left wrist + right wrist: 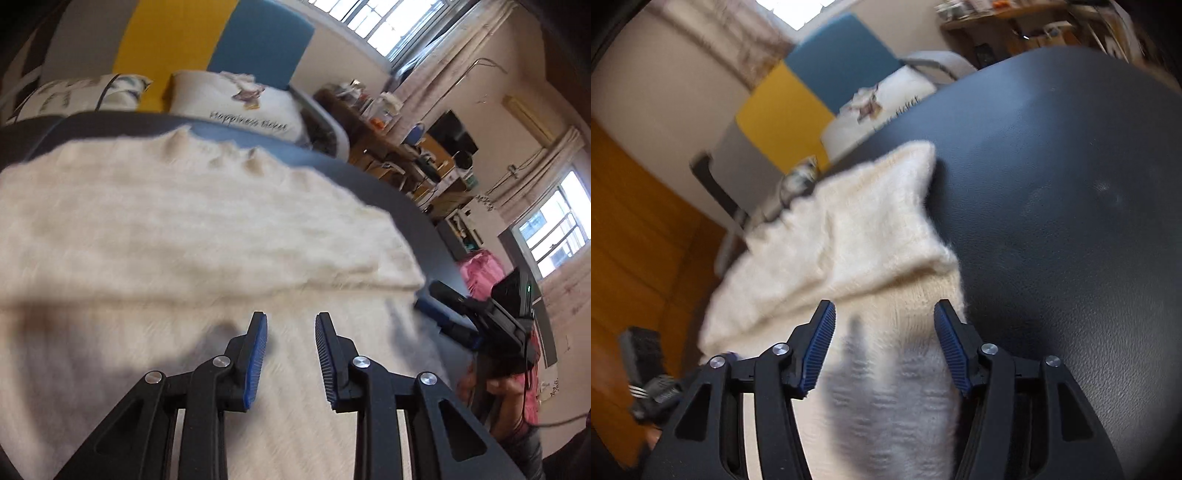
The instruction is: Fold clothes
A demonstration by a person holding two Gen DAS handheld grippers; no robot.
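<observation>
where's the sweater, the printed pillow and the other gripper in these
sweater (184, 229), left wrist view, middle of the folded upper layer
pillow (236, 101), left wrist view, its white face above the lettering
right gripper (448, 308), left wrist view, at the fingers by the sweater's right edge

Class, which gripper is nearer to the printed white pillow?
Neither clearly. The left gripper and the right gripper both hang over the cream fluffy garment, with the pillow far beyond them.

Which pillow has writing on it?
The white pillow before the blue panel; dark script runs along its lower edge. The leaf-patterned pillow shows none.
</observation>
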